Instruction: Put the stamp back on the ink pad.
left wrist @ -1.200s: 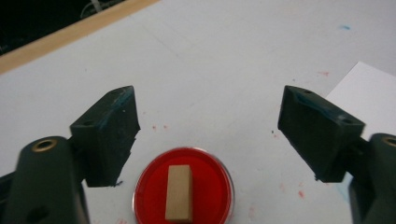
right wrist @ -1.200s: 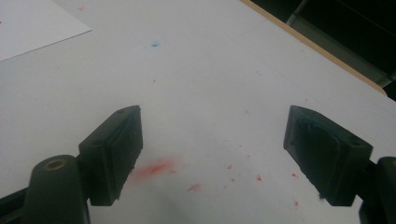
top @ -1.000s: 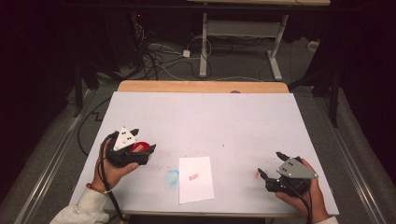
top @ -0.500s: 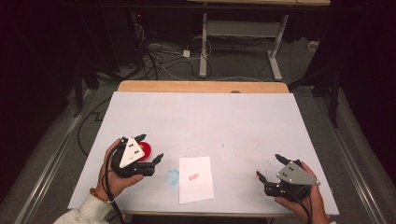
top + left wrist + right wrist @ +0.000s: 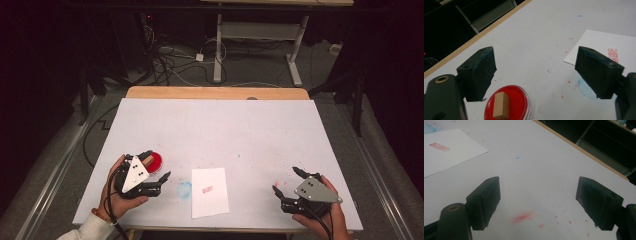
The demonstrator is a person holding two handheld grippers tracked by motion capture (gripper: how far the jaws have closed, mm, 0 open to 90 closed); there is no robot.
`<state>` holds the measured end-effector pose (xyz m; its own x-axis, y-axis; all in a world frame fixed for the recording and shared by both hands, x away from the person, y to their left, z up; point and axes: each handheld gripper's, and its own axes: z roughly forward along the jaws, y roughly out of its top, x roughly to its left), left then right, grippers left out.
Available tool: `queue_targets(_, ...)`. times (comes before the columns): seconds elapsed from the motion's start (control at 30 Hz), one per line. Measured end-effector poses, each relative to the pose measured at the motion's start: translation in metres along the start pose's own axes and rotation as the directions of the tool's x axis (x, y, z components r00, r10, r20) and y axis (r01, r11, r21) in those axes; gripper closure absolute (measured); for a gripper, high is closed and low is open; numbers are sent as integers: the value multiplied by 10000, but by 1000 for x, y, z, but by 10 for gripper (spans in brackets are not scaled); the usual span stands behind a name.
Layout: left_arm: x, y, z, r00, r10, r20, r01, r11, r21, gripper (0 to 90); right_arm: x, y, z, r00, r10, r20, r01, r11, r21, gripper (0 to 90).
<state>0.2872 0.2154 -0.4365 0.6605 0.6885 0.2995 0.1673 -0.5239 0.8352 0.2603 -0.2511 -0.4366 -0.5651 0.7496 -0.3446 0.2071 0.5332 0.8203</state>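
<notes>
On the white desk (image 5: pixel 220 130), the left claw (image 5: pixel 156 165) sits near the front-left corner with its jaws spread wide and nothing between them, held in the person's left hand (image 5: pixel 117 192). Just beyond it, partly hidden by the claw in the high view, lies a round red ink pad in a clear shallow dish (image 5: pixel 154 161), and a small tan wooden block stamp (image 5: pixel 501 105) stands upright in the middle of the red pad. In the left gripper view the dish lies low between the two black jaws, closer to the left one, and neither jaw touches it. To the right of the dish, near the front middle of the desk, lies a white rectangular sheet of paper (image 5: pixel 210 192) bearing a small red stamped mark (image 5: pixel 206 189); a faint blue smudge (image 5: pixel 184 189) lies on the desk just left of the sheet. The right claw (image 5: pixel 285 181) is at the front right, well apart from the sheet, also gaping and empty, above red ink specks (image 5: pixel 524 217) on the desk.
</notes>
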Motion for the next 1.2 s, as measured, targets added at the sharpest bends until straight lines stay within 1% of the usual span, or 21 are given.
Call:
queue_targets(0.23, -3, -10, -5, 10000, 56, 31, -57, 9999, 120, 164, -1, -1, 0, 10000, -12, 30, 12, 10000, -21, 201)
queue_targets(0.33, -3, -16, -7, 9999, 128, 40, -129, 9996, 258, 164, -1, -2, 1, 10000, 6, 43, -6, 10000, -19, 201)
queue_targets(0.4, -2, -19, -8, 9998, 131, 122, -134, 9994, 314, 164, -1, -2, 1, 10000, -20, 66, 20, 10000, -4, 201)
queue_targets(0.47, -3, -23, -8, 9998, 150, 128, -156, 9988, 456, 164, -2, -2, 1, 10000, -33, 72, 33, 10000, -28, 201)
queue_targets(0.63, 0, -34, -6, 9995, 57, 303, -79, 9973, 725, 164, -4, -4, 1, 9999, 61, 122, -61, 10000, 9, 201)
queue_targets(0.7, 1, -38, -4, 9990, 225, 396, -262, 9952, 943, 164, -4, -5, 2, 9999, 88, 128, -89, 10000, 38, 201)
queue_targets(0.73, 2, -40, -3, 9986, 131, 508, -180, 9952, 964, 164, -4, -5, 2, 9999, 65, 127, -66, 10000, 57, 201)
queue_targets(0.83, 2, -46, 0, 9984, 59, 564, -122, 9936, 1119, 164, -5, -7, 2, 9998, 126, 127, -127, 9999, 92, 201)
queue_targets(0.93, 1, -49, 3, 9977, -7, 674, -78, 9920, 1259, 164, -6, -8, 3, 9998, 156, 117, -158, 9998, 108, 201)
queue_targets(1.0, -1, -50, 4, 9977, 113, 664, -202, 9905, 1362, 164, -7, -8, 3, 9997, 183, 132, -185, 9998, 108, 201)
queue_targets(1.13, -2, -49, 1, 9984, 2, 569, -76, 9916, 1292, 164, -6, -7, 2, 9999, 112, 131, -113, 9999, 44, 201)
queue_targets(1.2, -2, -49, -1, 9988, 37, 486, -99, 9919, 1269, 164, -7, -7, 2, 9999, 71, 149, -71, 10000, 35, 201)
